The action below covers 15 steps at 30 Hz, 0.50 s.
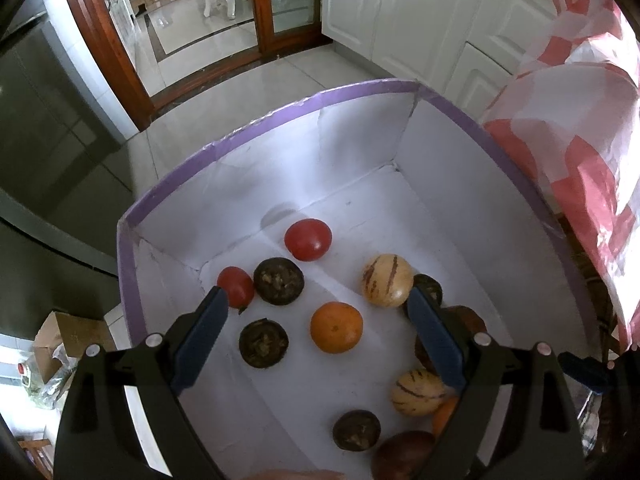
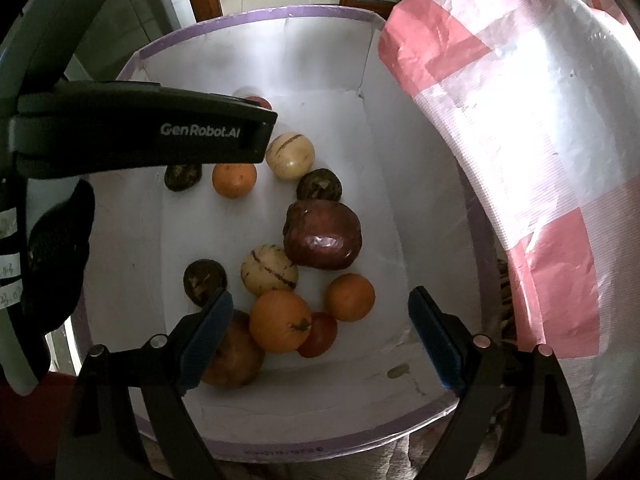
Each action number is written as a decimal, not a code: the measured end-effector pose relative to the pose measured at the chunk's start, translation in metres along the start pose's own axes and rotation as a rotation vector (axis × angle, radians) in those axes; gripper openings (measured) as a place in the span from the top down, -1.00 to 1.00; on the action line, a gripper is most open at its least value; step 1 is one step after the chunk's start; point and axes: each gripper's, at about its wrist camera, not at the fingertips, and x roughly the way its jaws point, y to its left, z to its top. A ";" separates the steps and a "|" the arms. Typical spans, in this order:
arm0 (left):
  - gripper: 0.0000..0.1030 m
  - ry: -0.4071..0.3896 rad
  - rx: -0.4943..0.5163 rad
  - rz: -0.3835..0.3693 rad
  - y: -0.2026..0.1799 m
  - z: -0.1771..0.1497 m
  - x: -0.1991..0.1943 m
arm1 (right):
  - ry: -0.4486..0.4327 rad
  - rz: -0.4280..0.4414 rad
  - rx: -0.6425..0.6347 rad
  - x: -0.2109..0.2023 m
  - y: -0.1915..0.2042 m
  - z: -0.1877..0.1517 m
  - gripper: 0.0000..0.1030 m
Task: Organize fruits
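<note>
Well, roomy box (image 2: 432, 208), fruits (image 2: 320, 236) clustered

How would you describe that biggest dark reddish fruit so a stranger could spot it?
Look inside the white box with the purple rim, near its right-hand wall in the right wrist view. The big dark red fruit sits mid-floor, beside a cream striped fruit. It is the largest, glossy maroon and lumpy, unlike the small oranges and blackish balls.

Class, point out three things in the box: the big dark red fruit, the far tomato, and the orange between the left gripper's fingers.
dark red fruit (image 2: 322, 236), right wrist view, glossy top.
far tomato (image 1: 308, 239), left wrist view, centre.
orange (image 1: 336, 327), left wrist view, centre.
</note>
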 end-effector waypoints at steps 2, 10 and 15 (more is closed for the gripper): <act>-0.78 0.001 -0.001 0.002 0.001 0.000 0.000 | 0.003 0.002 -0.001 0.002 0.000 0.000 -0.68; -0.78 0.013 -0.007 0.002 0.004 0.001 0.004 | 0.005 0.004 0.002 0.008 -0.001 -0.001 -0.68; -0.78 0.024 -0.005 -0.001 0.004 0.001 0.006 | 0.009 0.004 0.006 0.010 -0.001 -0.002 -0.68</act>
